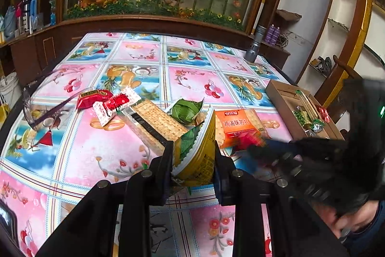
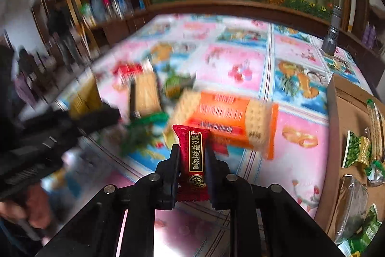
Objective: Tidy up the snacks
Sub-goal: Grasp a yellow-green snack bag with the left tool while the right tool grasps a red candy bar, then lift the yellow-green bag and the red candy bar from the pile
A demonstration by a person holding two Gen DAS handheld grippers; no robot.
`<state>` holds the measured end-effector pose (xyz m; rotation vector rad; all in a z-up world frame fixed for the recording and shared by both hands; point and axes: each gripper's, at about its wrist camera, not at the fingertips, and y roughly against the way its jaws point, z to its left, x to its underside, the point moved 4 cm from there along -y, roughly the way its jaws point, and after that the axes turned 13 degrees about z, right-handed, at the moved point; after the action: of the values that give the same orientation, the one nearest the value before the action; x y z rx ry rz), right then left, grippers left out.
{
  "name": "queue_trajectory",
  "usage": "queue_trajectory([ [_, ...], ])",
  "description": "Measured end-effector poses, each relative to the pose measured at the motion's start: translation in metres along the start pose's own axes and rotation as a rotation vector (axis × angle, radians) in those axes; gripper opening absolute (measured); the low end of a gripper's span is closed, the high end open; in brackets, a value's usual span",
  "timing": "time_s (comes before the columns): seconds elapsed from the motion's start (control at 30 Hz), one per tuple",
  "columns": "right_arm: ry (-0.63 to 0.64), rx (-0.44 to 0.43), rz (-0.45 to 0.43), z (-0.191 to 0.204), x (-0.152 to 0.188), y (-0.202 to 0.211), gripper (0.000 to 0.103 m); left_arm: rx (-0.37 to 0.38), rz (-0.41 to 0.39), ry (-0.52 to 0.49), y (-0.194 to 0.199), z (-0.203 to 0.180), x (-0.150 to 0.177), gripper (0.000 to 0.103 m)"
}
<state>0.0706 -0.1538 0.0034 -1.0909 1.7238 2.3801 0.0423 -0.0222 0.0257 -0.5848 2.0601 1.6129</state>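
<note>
while both grippers sit low over the desk (image 1: 101,151), each is clamped on a snack. left gripper (image 1: 193,160), lower centre of the left wrist view: jaws narrow, pressing from both sides on a yellow-and-green packet (image 1: 199,148), which stands on edge between the pads, tilted slightly. right gripper (image 2: 191,164), lower centre of the right wrist view: jaws narrow, closed on a dark red candy wrapper (image 2: 193,160) with a gold label strip, held upright; its crimped lower end shows below the pads.

remaining snacks on the flowered cloth, mid-frame in the left wrist view: an orange cracker pack (image 1: 237,125) just right of the held packet; a clear-wrapped cracker pack (image 1: 154,124) to its left, lying diagonally; a green leaf-printed packet (image 1: 186,110) between and behind these two; a red packet (image 1: 92,98) and a red-and-white candy (image 1: 114,106) touching each other at centre left.

cardboard box (image 1: 276,90) at the right edge of the desk, open top, holding several green and foil-wrapped snacks. grey flashlight (image 1: 253,47) stands upright near the far right corner. a person's hand (image 1: 353,218) grips the right gripper's handle, lower right. right wrist view is motion-blurred on its left side.
</note>
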Motion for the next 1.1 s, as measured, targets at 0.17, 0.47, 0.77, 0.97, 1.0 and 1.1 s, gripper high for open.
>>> queue_trajectory([
  [0.17, -0.045, -0.046, -0.054, -0.012, -0.004, 0.013, 0.021, -0.032, -0.017, -0.008, 0.000, -0.002, -0.001, 0.027],
  [0.47, -0.061, -0.063, -0.085, -0.011, -0.006, 0.021, 0.021, -0.065, -0.026, -0.030, 0.002, -0.005, 0.000, 0.027],
  [0.77, -0.118, -0.069, -0.108, -0.026, -0.008, 0.029, 0.021, -0.052, -0.032, -0.062, 0.001, -0.014, 0.001, 0.027],
  [0.97, -0.145, -0.076, -0.128, -0.035, -0.010, 0.037, 0.021, -0.021, -0.035, -0.071, 0.000, -0.021, 0.000, 0.027],
  [1.0, -0.153, -0.074, -0.136, -0.037, -0.010, 0.039, 0.021, -0.007, -0.034, -0.068, 0.000, -0.023, 0.000, 0.027],
  [1.1, -0.187, -0.074, -0.163, -0.050, -0.011, 0.049, 0.021, 0.027, -0.028, -0.079, -0.004, -0.038, -0.003, 0.027],
])
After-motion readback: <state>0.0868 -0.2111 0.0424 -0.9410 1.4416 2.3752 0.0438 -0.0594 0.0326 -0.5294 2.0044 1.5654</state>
